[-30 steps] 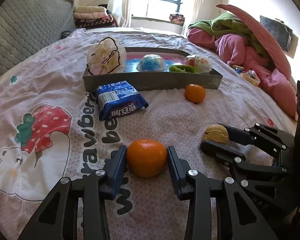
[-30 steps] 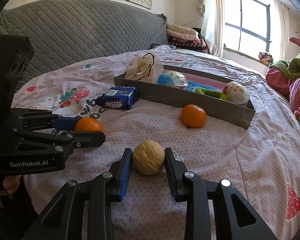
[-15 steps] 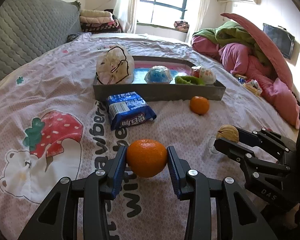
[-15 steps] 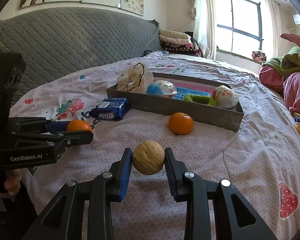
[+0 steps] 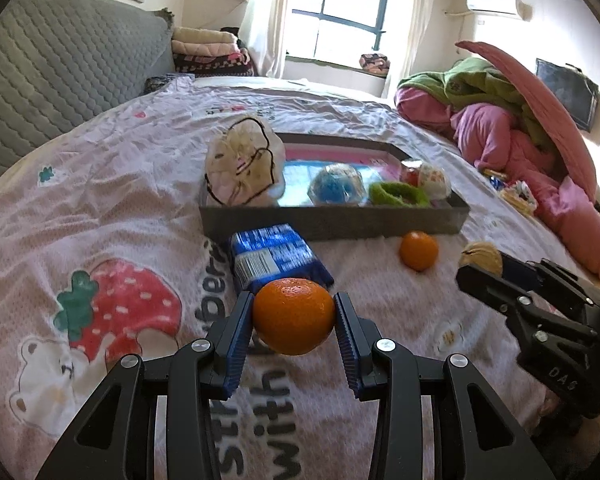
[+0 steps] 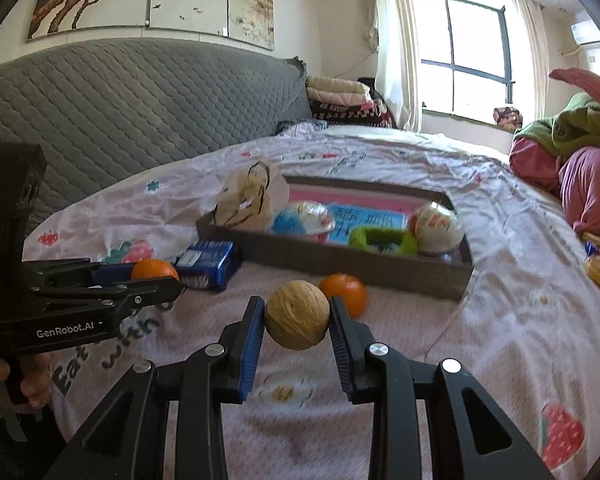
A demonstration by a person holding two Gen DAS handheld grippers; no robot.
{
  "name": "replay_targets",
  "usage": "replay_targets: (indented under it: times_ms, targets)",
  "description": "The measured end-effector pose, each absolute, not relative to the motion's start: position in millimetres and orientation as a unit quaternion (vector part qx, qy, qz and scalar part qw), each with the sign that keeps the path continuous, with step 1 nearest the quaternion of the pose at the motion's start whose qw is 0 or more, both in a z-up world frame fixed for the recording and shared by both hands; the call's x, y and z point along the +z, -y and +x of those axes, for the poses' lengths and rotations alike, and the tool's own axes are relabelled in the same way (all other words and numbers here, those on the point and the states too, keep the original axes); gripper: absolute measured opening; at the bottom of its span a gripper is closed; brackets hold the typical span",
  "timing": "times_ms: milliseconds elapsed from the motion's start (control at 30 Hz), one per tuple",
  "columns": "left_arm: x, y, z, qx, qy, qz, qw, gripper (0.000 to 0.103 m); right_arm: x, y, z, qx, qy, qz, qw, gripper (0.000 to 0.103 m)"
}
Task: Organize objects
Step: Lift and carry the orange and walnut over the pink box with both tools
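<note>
On the pink printed bedsheet (image 5: 112, 184), a shallow grey tray (image 5: 332, 224) sits well ahead of both grippers. The left gripper (image 5: 294, 320) is clamped on a smooth, glossy orange (image 5: 293, 316), its ribbed blue pads (image 5: 236, 344) pressing each side and the fruit lifted clear of the sheet. The right gripper (image 6: 298, 322) is closed on a round, wrinkled walnut (image 6: 298, 314), also held above the sheet.

From the left wrist view the tray's inside is plain: a crinkled plastic bag with a black outline drawing (image 5: 242, 166) stands at its left end, then a blue ball in clear wrap (image 5: 334, 186), a fuzzy green ring (image 5: 398, 194) and a wrapped white round thing (image 5: 432, 178) at the right end. A blue foil snack pack (image 5: 276, 258) lies on the sheet just in front of the tray, partly hidden by the held orange. A second orange (image 5: 419, 250) rests on the sheet near the tray's right corner.

Only the right wrist view shows the person's hand (image 6: 4, 380) gripping the left tool's handle, the quilted grey headboard (image 6: 140, 100) and the painted panels above it. In that view the second orange sits partly behind the walnut, and the tray's contents are blurred.
</note>
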State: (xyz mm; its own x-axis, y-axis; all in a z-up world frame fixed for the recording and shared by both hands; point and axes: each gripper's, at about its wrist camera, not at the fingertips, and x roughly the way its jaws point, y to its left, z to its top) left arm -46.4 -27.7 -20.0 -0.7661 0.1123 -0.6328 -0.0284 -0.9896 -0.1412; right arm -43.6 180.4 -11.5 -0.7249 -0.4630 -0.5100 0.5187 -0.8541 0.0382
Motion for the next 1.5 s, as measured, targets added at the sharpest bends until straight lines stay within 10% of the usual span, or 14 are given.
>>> replay_targets:
  times_ms: [1500]
  targets:
    - [-0.1, 49.9, -128.1, 0.948, 0.063, -0.312, 0.028, 0.041, 10.0, -182.6, -132.3, -0.947, -0.058, 0.225, 0.222, 0.033]
